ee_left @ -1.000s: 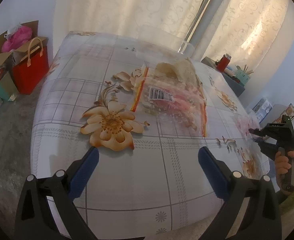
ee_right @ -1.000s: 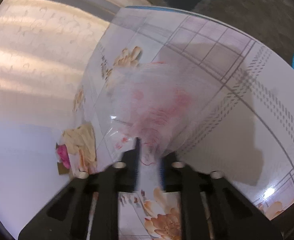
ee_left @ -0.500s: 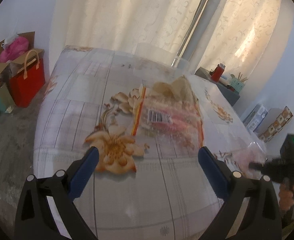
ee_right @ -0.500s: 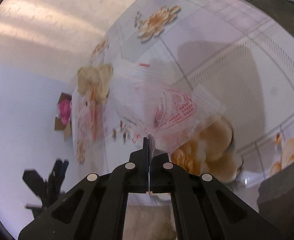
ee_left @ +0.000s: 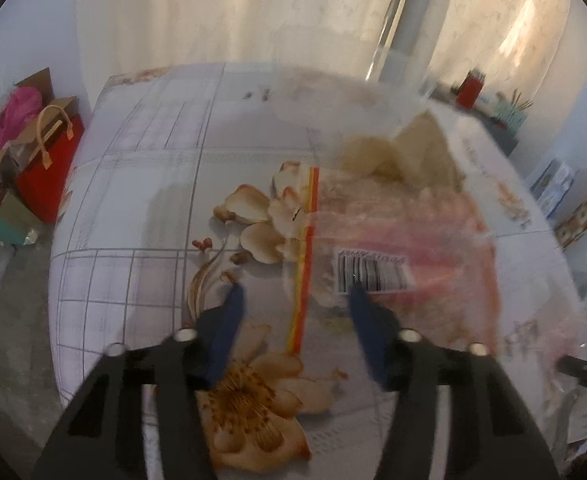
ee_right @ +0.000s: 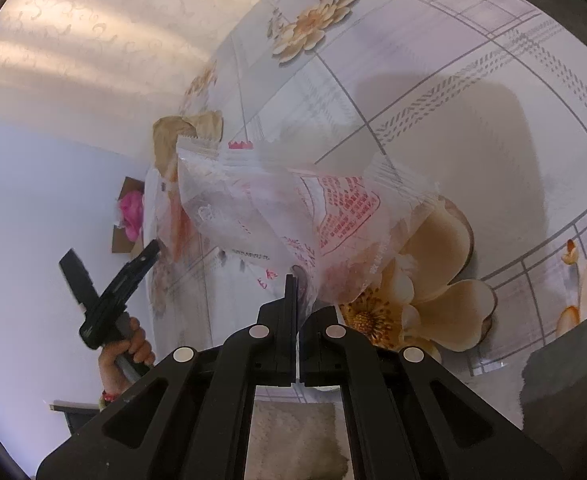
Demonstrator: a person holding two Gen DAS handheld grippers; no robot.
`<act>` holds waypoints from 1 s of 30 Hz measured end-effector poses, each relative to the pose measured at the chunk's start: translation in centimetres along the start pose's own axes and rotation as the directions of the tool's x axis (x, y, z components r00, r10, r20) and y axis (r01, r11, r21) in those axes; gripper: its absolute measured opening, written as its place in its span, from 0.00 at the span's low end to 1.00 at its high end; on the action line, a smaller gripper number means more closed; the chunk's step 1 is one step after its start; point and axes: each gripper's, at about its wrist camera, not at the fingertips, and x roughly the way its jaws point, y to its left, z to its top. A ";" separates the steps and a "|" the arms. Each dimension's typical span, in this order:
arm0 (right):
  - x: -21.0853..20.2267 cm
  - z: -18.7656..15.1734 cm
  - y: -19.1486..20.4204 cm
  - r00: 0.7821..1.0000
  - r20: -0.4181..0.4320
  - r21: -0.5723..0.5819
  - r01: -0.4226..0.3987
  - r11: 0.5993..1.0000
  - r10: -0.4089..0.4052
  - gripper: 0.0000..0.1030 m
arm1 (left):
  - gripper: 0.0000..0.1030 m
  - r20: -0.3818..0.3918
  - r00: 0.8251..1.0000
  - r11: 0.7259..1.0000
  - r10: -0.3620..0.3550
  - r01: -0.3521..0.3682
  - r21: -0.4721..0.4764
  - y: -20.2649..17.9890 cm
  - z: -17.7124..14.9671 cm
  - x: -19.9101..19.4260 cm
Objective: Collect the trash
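Observation:
A clear plastic wrapper with a barcode and an orange-yellow stripe [ee_left: 377, 248] lies flat on the floral tablecloth [ee_left: 153, 184], with crumpled tan paper [ee_left: 405, 156] at its far end. My left gripper [ee_left: 293, 290] is open, its blue pads astride the wrapper's striped near edge, low over the cloth. My right gripper [ee_right: 295, 280] is shut on a second clear wrapper with red print [ee_right: 293, 204], held up off the table. This wrapper also shows at the right edge of the left wrist view [ee_left: 549, 332]. The left gripper also shows in the right wrist view [ee_right: 149, 252].
A red bag [ee_left: 51, 168] and an open cardboard box with pink stuff [ee_left: 9, 128] stand on the floor to the left of the table. Curtains hang behind. A side shelf with a red cup [ee_left: 471, 88] is at the back right.
My left gripper has moved forward and down to the barcode wrapper and its jaws have narrowed. My right gripper closed on the red-print wrapper and lifted it off the table.

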 end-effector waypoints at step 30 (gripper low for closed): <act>-1.1 -0.7 -0.3 0.999 0.034 -0.010 0.018 1.000 -0.018 0.00 | 0.44 -0.011 0.995 0.973 -0.100 0.095 -0.211 0.6 -10.5 -9.1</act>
